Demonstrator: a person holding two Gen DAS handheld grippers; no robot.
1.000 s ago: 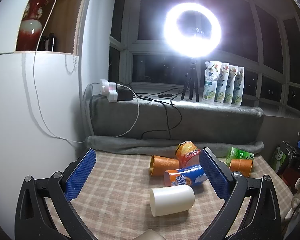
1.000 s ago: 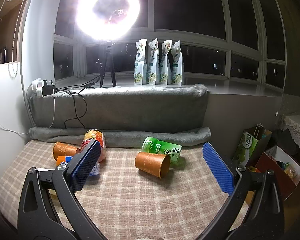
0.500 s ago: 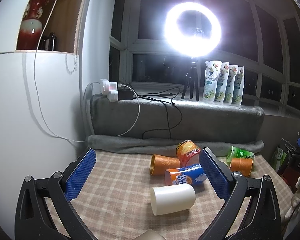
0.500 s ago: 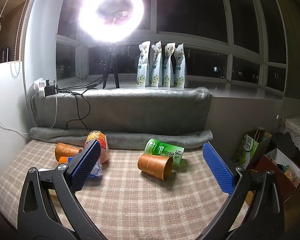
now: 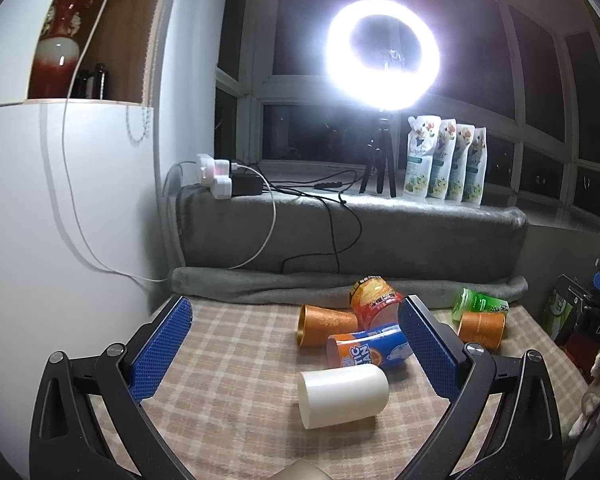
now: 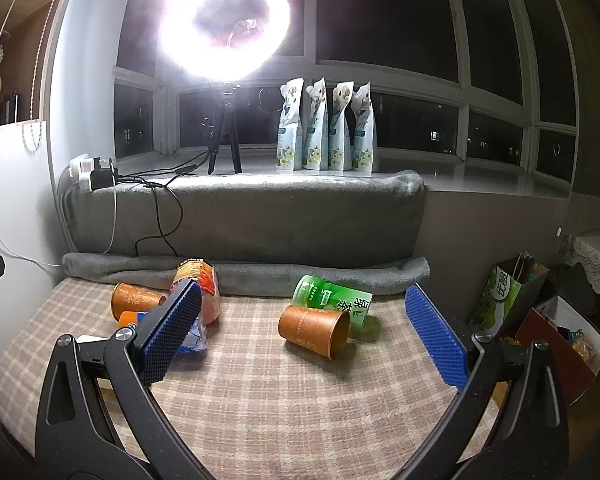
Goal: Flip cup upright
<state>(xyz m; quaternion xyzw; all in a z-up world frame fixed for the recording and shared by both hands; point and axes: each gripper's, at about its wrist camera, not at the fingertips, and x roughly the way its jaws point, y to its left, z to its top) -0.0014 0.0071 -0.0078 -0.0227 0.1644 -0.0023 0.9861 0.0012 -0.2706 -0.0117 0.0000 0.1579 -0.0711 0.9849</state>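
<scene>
Several cups lie on their sides on the checked tablecloth [image 5: 228, 392]. A white cup [image 5: 342, 394] lies nearest my left gripper [image 5: 296, 344], which is open and empty above it. Behind it lie a blue-orange cup [image 5: 368, 350], an orange cup [image 5: 326, 324] and a red-orange cup [image 5: 374, 304]. In the right wrist view an orange-brown cup [image 6: 314, 330] lies on its side, mouth to the right, with a green cup [image 6: 332, 302] behind it. My right gripper [image 6: 304, 332] is open and empty, the orange-brown cup between its fingers' line of sight.
A grey blanket roll [image 6: 244, 276] and a padded ledge [image 5: 348, 232] bound the far side. A ring light on a tripod [image 5: 382, 64], pouches [image 6: 326, 132] and a power strip [image 5: 220, 176] stand on the sill. A white cabinet [image 5: 60, 220] is at the left; bags [image 6: 508, 300] at the right.
Both views shift slightly: the cups sit a little lower and larger in the right wrist view. No cup has moved and both grippers stay open.
</scene>
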